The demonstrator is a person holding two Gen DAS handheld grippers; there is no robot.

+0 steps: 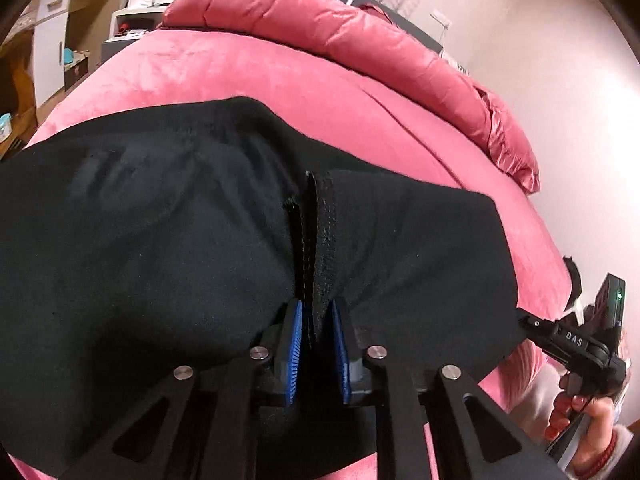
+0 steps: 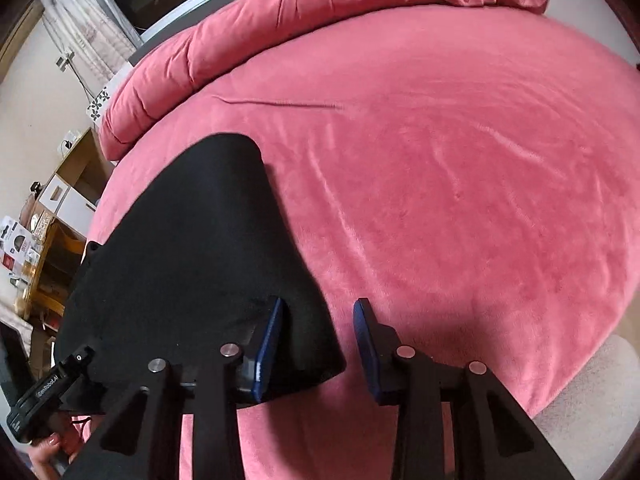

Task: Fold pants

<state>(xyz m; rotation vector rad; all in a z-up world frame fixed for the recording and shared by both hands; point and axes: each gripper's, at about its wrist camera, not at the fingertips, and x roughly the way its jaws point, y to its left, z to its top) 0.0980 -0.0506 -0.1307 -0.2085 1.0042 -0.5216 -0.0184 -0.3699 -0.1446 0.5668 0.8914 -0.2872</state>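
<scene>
1. Left wrist view: the left gripper (image 1: 316, 320) is clamping a raised, stitched fold of the black pants (image 1: 160, 240) between its blue pads (image 1: 294, 344). The pants are lying spread across the pink bed (image 1: 280, 72), below the rolled pink duvet (image 1: 360, 32). Only this view is showing the pinched seam and a hand (image 1: 576, 412) holding the other gripper's handle at the pants' right edge.

2. Right wrist view: the right gripper (image 2: 318, 322) is standing with jaws apart, straddling the pants' (image 2: 192, 248) near corner: one pad is resting over the cloth, the other over the bare bed (image 2: 460, 160). Only this view is showing the open bed beside the pants.
</scene>
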